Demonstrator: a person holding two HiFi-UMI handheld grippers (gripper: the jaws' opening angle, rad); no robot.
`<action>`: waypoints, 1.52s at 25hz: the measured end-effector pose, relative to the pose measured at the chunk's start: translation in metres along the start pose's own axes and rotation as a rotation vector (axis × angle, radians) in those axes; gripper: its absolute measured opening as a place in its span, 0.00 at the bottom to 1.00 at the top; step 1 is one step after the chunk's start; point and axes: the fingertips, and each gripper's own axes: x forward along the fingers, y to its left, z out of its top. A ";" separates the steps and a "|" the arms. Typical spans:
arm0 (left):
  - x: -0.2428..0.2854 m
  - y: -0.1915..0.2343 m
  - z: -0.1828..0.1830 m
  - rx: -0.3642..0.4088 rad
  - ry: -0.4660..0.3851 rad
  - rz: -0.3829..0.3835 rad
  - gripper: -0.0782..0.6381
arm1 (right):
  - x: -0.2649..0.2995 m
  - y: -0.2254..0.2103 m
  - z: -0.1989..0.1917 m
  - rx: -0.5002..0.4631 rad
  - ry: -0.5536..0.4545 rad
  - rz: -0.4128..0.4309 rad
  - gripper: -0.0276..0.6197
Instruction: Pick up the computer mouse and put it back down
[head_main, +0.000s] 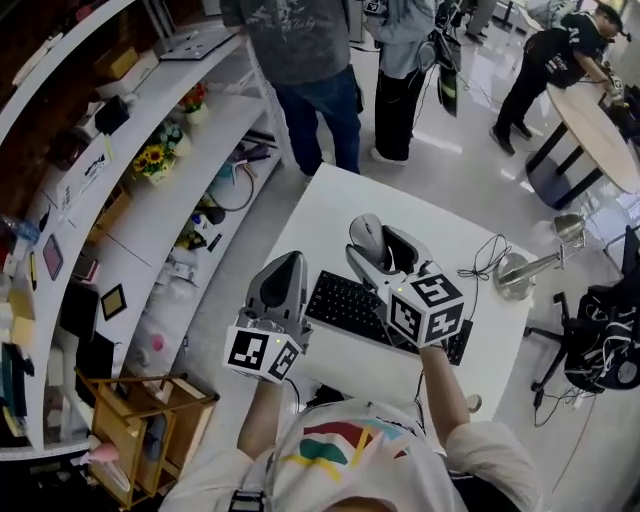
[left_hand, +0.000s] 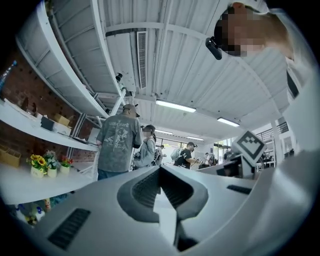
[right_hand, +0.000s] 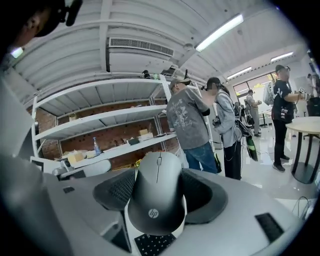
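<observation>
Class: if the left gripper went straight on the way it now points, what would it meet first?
Nothing nearby: the left gripper points roughly level and the way looks free. Farther off, the person in the grey T-shirt and the person beside stand near that line; depth is unclear.

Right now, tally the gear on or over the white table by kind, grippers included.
Grippers: 2 (left gripper, right gripper)
Computer mouse: 1
Keyboard: 1
Desk lamp: 1
Total: 5
</observation>
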 end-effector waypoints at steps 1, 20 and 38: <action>-0.002 -0.007 0.002 0.006 0.000 -0.004 0.17 | -0.013 0.007 -0.004 -0.009 -0.008 0.003 0.51; -0.013 -0.099 0.011 0.100 0.018 -0.140 0.17 | -0.135 0.034 0.004 0.032 -0.191 -0.053 0.51; -0.020 -0.095 0.009 0.023 0.006 -0.137 0.17 | -0.145 0.027 -0.020 0.059 -0.138 -0.085 0.51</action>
